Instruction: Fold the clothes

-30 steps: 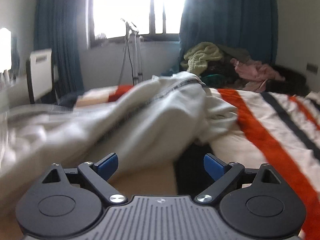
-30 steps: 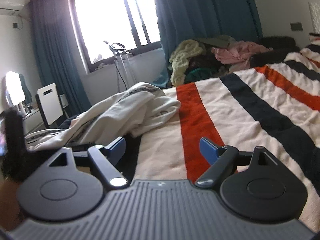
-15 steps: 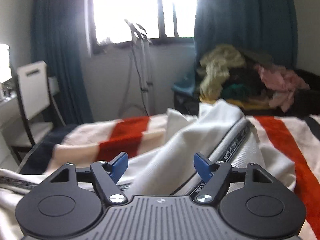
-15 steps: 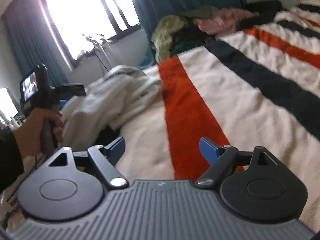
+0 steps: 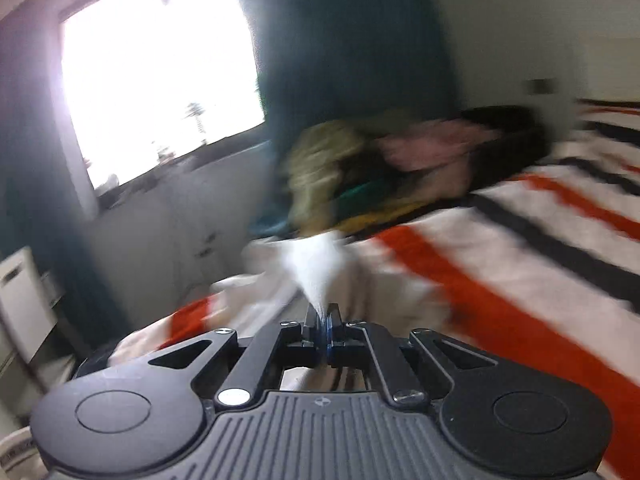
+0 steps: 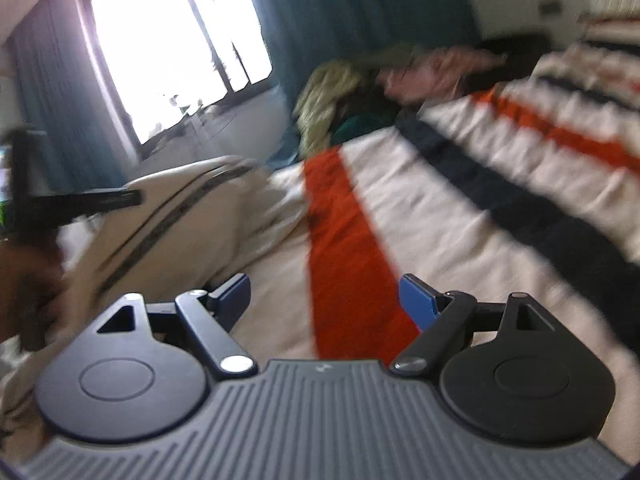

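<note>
At the bottom centre of the left wrist view, the left gripper (image 5: pixel 323 326) has its two jaws pressed together on a pinch of the cream garment (image 5: pixel 320 268), whose cloth rises from between the blue pads as a pale, tapering fold toward the middle of the frame. The rest of that garment spreads, blurred, across the lower centre of the picture, lying on the striped blanket (image 5: pixel 520 272) of white, orange and black bands that fills the right half. Behind it, at centre, sits a heap of clothes (image 5: pixel 372 168) in yellow-green, pink, teal and dark tones, in front of a dark teal curtain (image 5: pixel 340 40). A bright window (image 5: pixel 160 76) takes up the upper left, and a white chair back (image 5: pixel 20 300) shows at the left edge.

In the right wrist view the right gripper (image 6: pixel 325 296) hangs over the blanket with its jaws wide apart and nothing between them; an orange stripe runs up between the blue fingers (image 6: pixel 416 300). The cream garment, with a dark band along it, is bunched at the centre left of this frame, just beyond the left finger. At the far left edge a hand (image 6: pixel 28 280) grips the dark handle of the other gripper, whose black arm reaches toward the garment. Both views are smeared by motion, so fine details of the cloth cannot be made out.
</note>
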The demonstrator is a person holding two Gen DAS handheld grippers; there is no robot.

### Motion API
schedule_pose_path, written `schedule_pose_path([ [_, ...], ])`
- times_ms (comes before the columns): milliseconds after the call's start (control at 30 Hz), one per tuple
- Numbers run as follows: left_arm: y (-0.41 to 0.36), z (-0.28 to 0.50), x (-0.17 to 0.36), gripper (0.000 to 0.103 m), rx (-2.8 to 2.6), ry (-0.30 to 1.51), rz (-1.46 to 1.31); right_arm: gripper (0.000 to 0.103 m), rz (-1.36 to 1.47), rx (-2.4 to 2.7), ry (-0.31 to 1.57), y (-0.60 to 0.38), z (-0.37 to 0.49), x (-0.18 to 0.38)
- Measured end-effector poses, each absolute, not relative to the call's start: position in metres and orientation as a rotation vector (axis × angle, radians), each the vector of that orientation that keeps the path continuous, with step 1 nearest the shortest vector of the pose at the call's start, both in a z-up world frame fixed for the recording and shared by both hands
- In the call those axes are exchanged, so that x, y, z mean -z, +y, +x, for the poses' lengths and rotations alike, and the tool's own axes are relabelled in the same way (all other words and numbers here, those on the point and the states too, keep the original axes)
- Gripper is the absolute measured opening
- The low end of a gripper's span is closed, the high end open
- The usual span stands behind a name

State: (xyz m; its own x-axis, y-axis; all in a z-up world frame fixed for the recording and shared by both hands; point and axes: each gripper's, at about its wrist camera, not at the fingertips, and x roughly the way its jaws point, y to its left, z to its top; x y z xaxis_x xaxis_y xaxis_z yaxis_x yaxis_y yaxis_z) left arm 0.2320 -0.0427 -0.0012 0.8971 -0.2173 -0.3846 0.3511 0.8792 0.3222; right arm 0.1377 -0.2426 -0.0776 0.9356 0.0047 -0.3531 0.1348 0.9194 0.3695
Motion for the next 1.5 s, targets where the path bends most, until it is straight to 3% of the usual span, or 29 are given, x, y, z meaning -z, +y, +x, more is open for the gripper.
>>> schedule_pose_path([
  [233, -0.039, 0.092, 0.03, 0.002, 0.413, 0.423, 0.276, 0.084, 0.337, 0.111, 0.271, -0.244, 0.115, 0.063],
  [400, -0.021, 0.071, 0.076, 0.003, 0.373, 0.571, 0.14, 0.084, 0.311, 0.054, 0.292, -0.235, 0.1, 0.056],
  [500, -0.014, 0.076, 0.075, 0.01, 0.36, 0.565, 0.076, 0.084, 0.3, 0.021, 0.31, -0.229, 0.092, 0.053],
  [767, -0.006, 0.071, 0.057, 0.073, 0.317, 0.512, 0.02, 0.083, 0.272, -0.069, 0.337, -0.208, 0.085, 0.049],
  [833, 0.0, 0.065, 0.048, 0.085, 0.27, 0.484, -0.006, 0.083, 0.287, -0.076, 0.356, -0.207, 0.087, 0.05],
  [900, 0.01, 0.064, 0.04, 0.088, 0.228, 0.458, -0.054, 0.083, 0.313, -0.08, 0.38, -0.207, 0.089, 0.053],
  [967, 0.02, 0.065, 0.033, 0.098, 0.184, 0.448, -0.109, 0.084, 0.354, -0.09, 0.42, -0.209, 0.097, 0.058],
  [1133, 0.047, 0.073, 0.033, 0.103, 0.081, 0.409, -0.199, 0.084, 0.35, -0.156, 0.458, -0.189, 0.179, 0.039],
  [1500, 0.072, 0.138, 0.076, 0.103, 0.01, 0.394, -0.264, 0.08, 0.352, -0.288, 0.512, -0.141, 0.365, -0.005],
])
